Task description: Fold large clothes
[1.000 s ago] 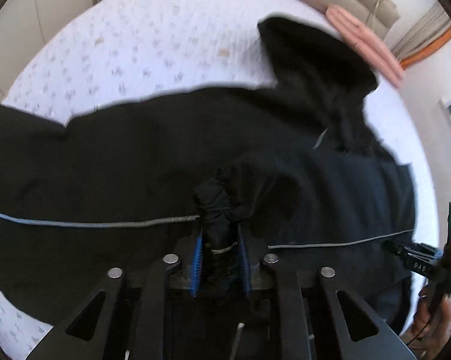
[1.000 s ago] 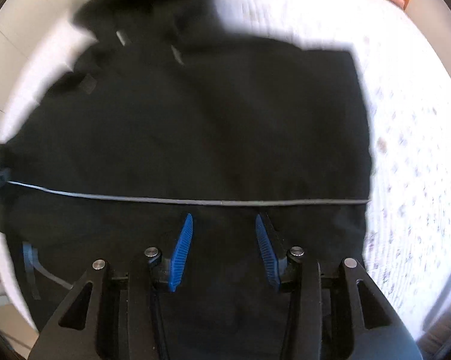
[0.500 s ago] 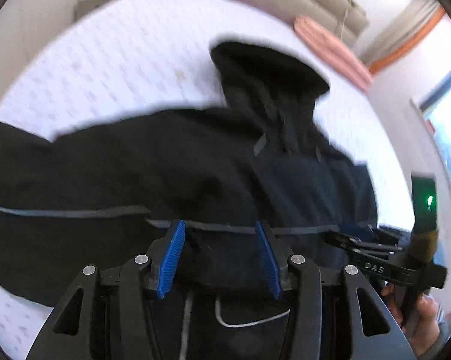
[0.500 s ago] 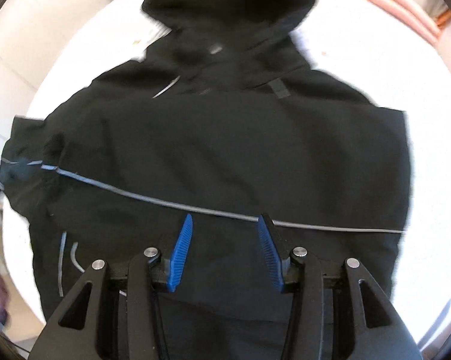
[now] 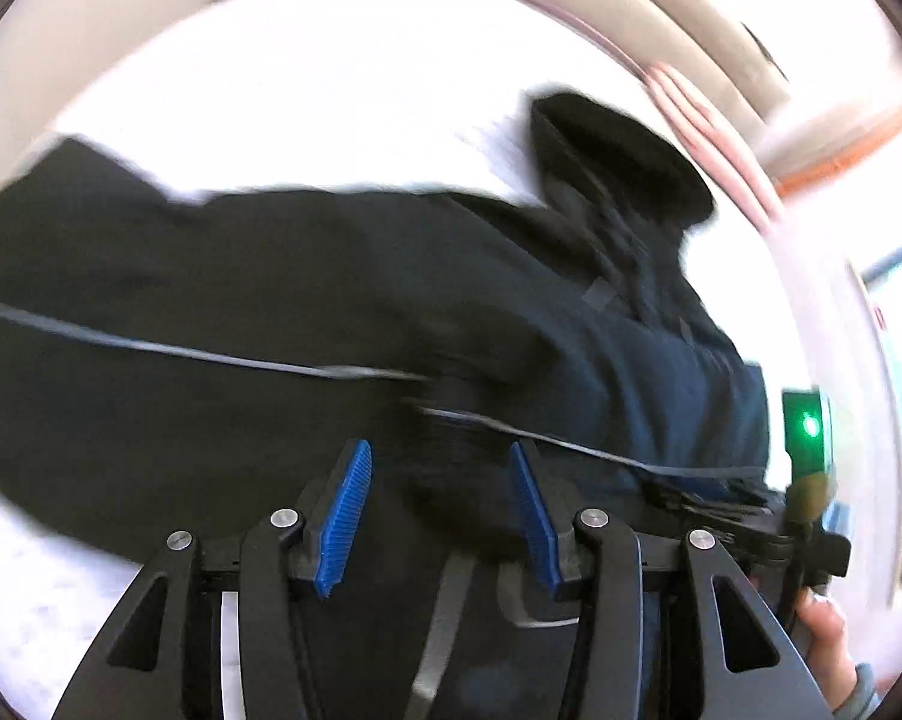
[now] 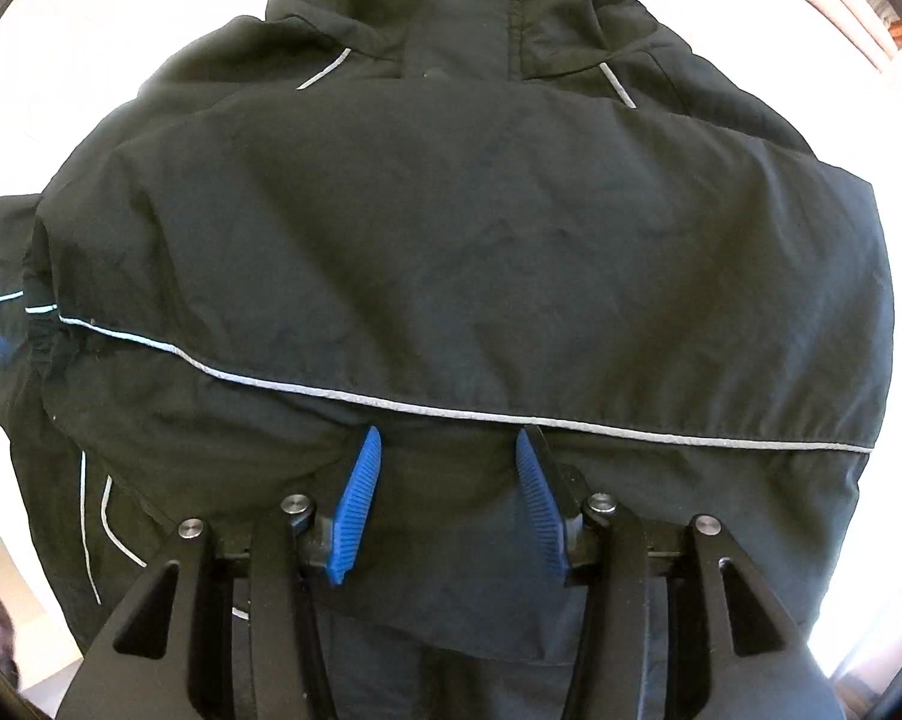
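Jacket (image 6: 463,252) is spread out flat on the bed (image 5: 307,96), hood at the far end. Left hand-held gripper (image 5: 439,480) just let go, jaws apart over the fabric; right hand-held gripper (image 6: 445,468) hovers released too.

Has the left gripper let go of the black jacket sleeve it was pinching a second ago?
Yes. The left gripper has just been opening; nothing sits between its blue pads now, and the jacket lies spread below it on the bed.
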`<state>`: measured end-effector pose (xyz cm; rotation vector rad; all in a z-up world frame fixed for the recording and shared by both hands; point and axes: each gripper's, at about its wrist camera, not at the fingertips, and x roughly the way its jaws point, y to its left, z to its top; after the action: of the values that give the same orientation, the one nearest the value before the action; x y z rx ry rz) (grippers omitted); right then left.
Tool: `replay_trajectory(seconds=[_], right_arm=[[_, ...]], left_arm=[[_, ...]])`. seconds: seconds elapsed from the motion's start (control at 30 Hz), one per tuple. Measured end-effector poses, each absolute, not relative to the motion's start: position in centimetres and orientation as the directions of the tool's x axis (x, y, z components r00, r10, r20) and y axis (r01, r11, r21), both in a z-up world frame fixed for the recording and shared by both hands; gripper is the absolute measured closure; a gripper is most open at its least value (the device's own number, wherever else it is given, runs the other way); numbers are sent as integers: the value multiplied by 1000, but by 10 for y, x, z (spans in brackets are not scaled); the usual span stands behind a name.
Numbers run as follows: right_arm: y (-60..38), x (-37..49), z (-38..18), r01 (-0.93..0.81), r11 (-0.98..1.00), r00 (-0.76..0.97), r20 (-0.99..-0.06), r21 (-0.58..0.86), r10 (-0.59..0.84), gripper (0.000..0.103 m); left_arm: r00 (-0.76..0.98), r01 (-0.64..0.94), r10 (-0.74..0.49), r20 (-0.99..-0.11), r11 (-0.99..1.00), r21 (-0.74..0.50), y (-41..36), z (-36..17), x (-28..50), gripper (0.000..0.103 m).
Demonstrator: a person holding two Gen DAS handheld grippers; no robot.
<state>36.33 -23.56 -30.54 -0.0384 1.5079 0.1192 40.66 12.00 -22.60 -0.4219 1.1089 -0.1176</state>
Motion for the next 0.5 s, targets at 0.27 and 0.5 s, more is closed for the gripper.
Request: replay_trajectory(seconds=[0.27, 0.5], right_arm=[[-227, 373, -308, -124, 992, 57, -998, 19, 26, 51], [-220, 374, -313, -135, 991, 50, -999, 11, 18, 50]], left_arm=[[480, -616, 86, -873, 742, -266, 339, -229, 360, 50], [478, -765, 75, -875, 526, -372, 462, -276, 351, 50]])
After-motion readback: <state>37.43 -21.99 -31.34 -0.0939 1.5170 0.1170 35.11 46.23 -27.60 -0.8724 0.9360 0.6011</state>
